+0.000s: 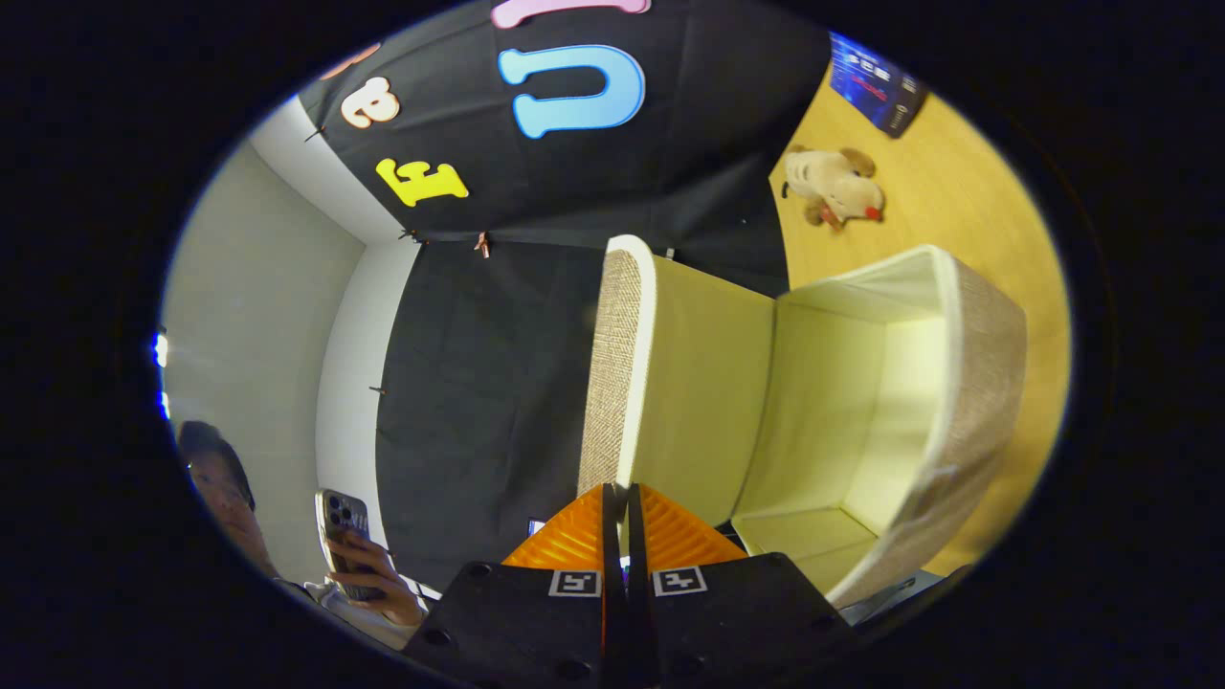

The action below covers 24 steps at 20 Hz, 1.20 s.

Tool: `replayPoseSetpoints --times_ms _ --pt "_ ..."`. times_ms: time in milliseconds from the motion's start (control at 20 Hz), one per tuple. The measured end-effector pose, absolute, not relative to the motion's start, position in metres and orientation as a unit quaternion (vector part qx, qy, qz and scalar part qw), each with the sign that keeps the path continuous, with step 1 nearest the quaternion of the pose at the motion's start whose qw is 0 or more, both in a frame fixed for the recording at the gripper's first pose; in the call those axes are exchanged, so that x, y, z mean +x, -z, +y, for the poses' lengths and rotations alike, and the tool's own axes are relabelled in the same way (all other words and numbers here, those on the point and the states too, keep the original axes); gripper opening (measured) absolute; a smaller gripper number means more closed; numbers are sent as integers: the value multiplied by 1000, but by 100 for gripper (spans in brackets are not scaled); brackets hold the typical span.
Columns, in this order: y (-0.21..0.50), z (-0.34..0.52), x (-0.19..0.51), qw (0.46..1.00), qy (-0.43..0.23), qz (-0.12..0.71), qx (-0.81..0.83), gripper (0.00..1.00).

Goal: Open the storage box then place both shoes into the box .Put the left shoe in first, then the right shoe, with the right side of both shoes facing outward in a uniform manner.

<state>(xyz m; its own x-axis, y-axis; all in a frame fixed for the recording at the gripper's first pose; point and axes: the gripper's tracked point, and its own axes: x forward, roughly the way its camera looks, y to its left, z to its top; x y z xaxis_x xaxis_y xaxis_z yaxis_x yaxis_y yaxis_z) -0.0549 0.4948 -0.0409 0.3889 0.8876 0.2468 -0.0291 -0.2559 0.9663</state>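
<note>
Far left, a person [225,498] off to the side, hand [368,574] wrapped around a phone [341,526], well apart from the action. Next across, pale wall [258,316] meeting the black cloth wall [478,383] at a corner, open room in front of both. Centre now: gripper [622,507] with fingers pressed close together, only a thin slit between them, tips right at the near edge of the lid [622,383]; hard to tell whether that edge is actually pinched or just touched. Lid swung up, woven outer face toward the cloth wall, pale lining facing the cavity, rounded rim running away from the fingertips. Just right of it, the storage box [986,383] wide open, hinge crease where lid joins the back panel, pale inner walls and floor bare, plenty of free space inside. Woven outer wall of the box curving round on the far right, its white rim clear all the way along. Beyond the box, wooden tabletop [957,191] with a plush dog [835,187] lying well apart from the rim, and a dark booklet [876,86] further off near the table's far edge.
</note>
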Motion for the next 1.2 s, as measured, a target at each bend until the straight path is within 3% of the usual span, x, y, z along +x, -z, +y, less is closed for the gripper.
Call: replayPoseSetpoints --times_ms 200,550,650,900,1200 --pt "2 540 -25 558 -463 313 613 5" --pt "-9 621 -5 579 -463 339 579 5" --pt "-13 641 -8 581 -467 340 574 13" --pt "36 639 -15 653 -439 374 492 91" --pt "138 585 -59 701 -389 467 373 91"
